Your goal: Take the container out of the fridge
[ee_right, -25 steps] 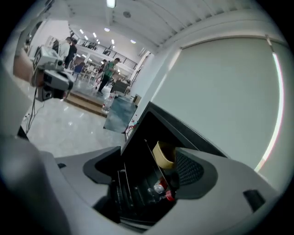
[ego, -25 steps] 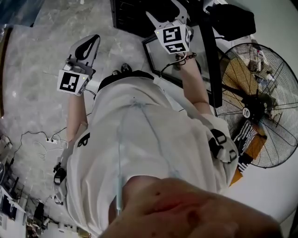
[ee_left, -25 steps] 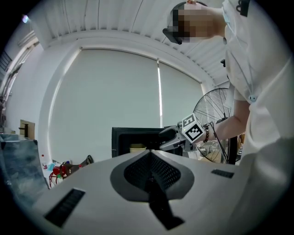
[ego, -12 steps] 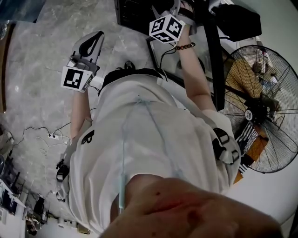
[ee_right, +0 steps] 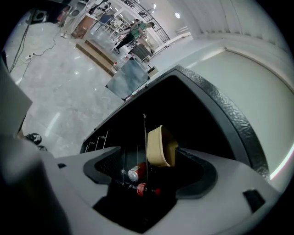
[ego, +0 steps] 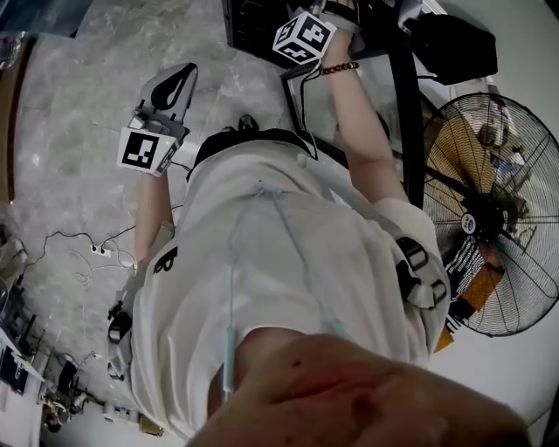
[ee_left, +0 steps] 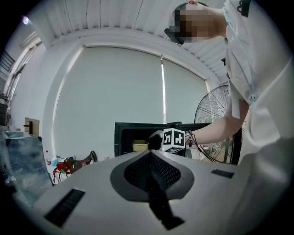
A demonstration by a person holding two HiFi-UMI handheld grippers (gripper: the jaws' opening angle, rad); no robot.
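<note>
A beige container (ee_right: 161,146) stands on a wire shelf inside the black fridge (ee_right: 216,114). In the right gripper view my right gripper (ee_right: 154,159) is open, its jaws reaching into the fridge on either side of the container without closing on it. In the head view the right gripper (ego: 327,10) is at the top edge, its tips hidden inside the fridge (ego: 262,26). My left gripper (ego: 173,83) hangs shut and empty over the floor, well left of the fridge. In the left gripper view it (ee_left: 150,153) points at the distant fridge (ee_left: 124,137) and container (ee_left: 140,146).
On the lower shelf lie a red and silver can (ee_right: 136,172) and a red-capped bottle (ee_right: 143,188). The glass fridge door (ego: 384,96) stands open to the right. A large floor fan (ego: 493,209) is beyond it. Cables (ego: 87,257) run over the marble floor.
My right gripper has moved forward, from in front of the fridge door into the fridge opening. The left gripper has stayed almost in place.
</note>
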